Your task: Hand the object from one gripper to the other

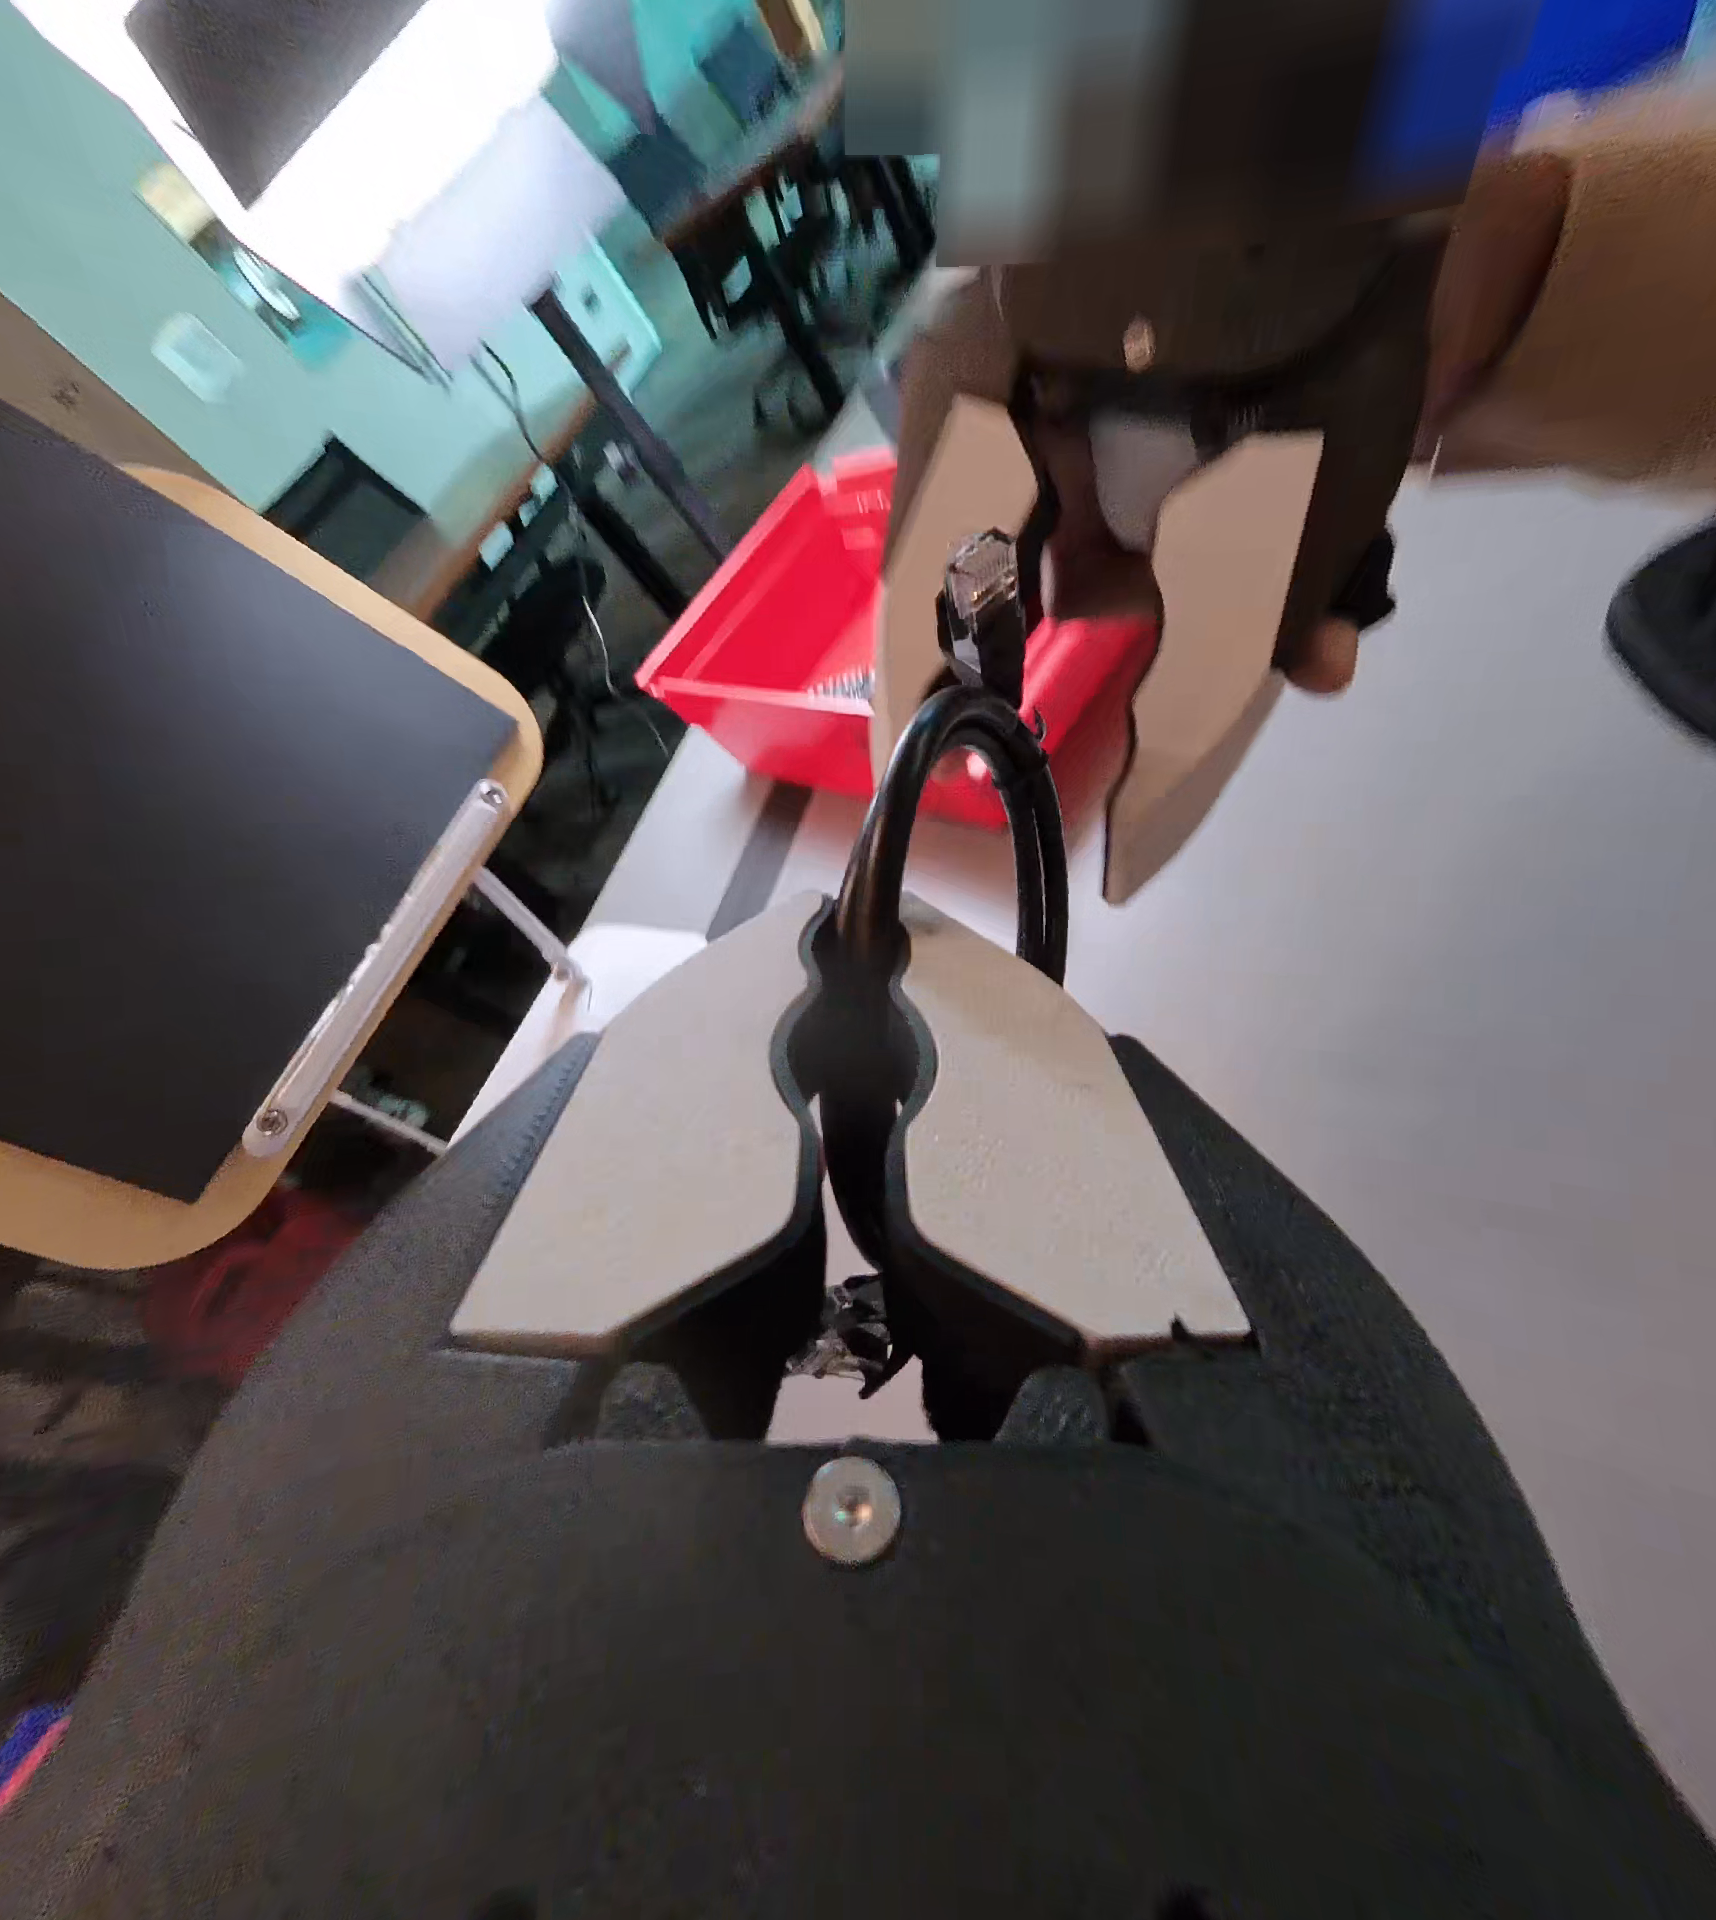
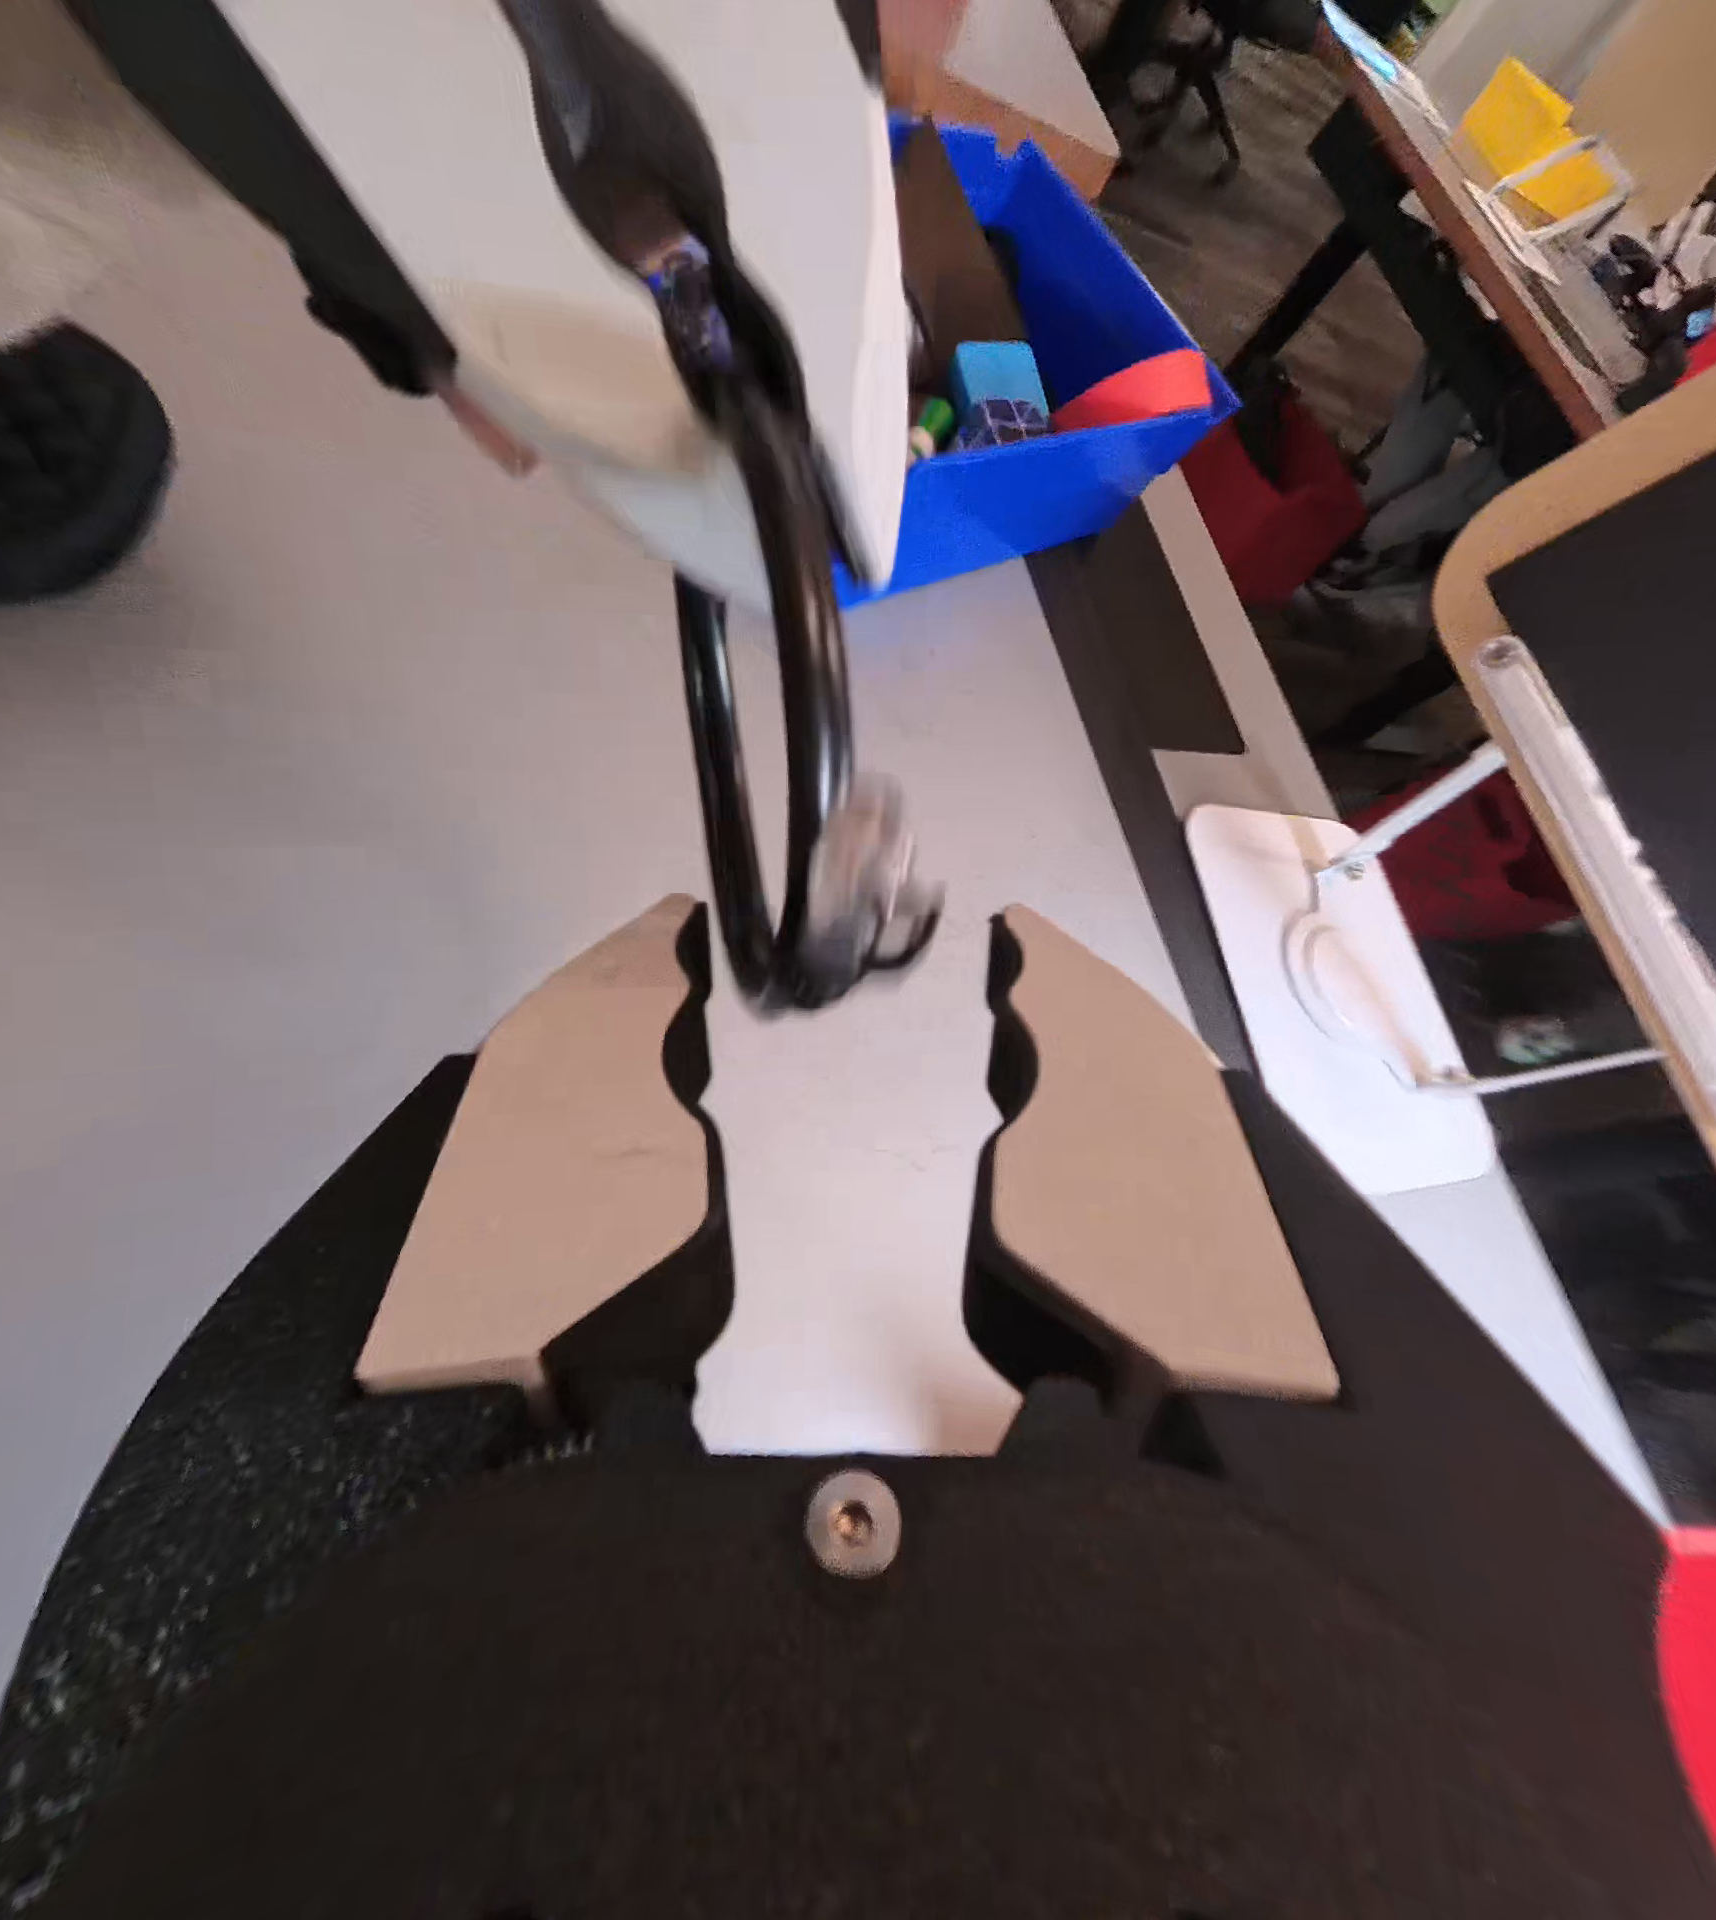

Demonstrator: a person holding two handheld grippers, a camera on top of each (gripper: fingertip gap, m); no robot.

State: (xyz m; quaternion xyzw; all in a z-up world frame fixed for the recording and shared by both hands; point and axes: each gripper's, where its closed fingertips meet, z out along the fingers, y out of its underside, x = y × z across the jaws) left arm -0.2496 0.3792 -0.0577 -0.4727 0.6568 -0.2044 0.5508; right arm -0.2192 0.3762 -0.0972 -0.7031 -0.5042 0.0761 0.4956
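We see the left gripper (image 1: 854, 935) pinched tight on a coiled black cable (image 1: 947, 810), whose loop juts out past the fingertips and rises above the pale grey table (image 1: 1405, 1039). The right gripper (image 1: 999, 810) faces it from the far side with its fingers spread; the top of the loop and a clear plug (image 1: 984, 577) lie between those fingers, and we cannot tell whether either finger touches the cable. In the right wrist view, the right gripper (image 2: 849, 945) stands wide apart, and the cable (image 2: 781, 790) hangs from the closed left gripper (image 2: 760, 499) so that its lower bend and blurred plug (image 2: 864, 852) sit just between the right fingertips, nearer the left-hand finger (image 2: 594, 1101). A red bin (image 1: 781, 655) rests on the table behind the right gripper, something pale and ridged showing at its near edge. A blue bin (image 2: 1041, 457) stands near the table's far edge, holding a light blue block (image 2: 997, 376), a dark patterned item beside it, a small green piece and a red curved object (image 2: 1134, 390).
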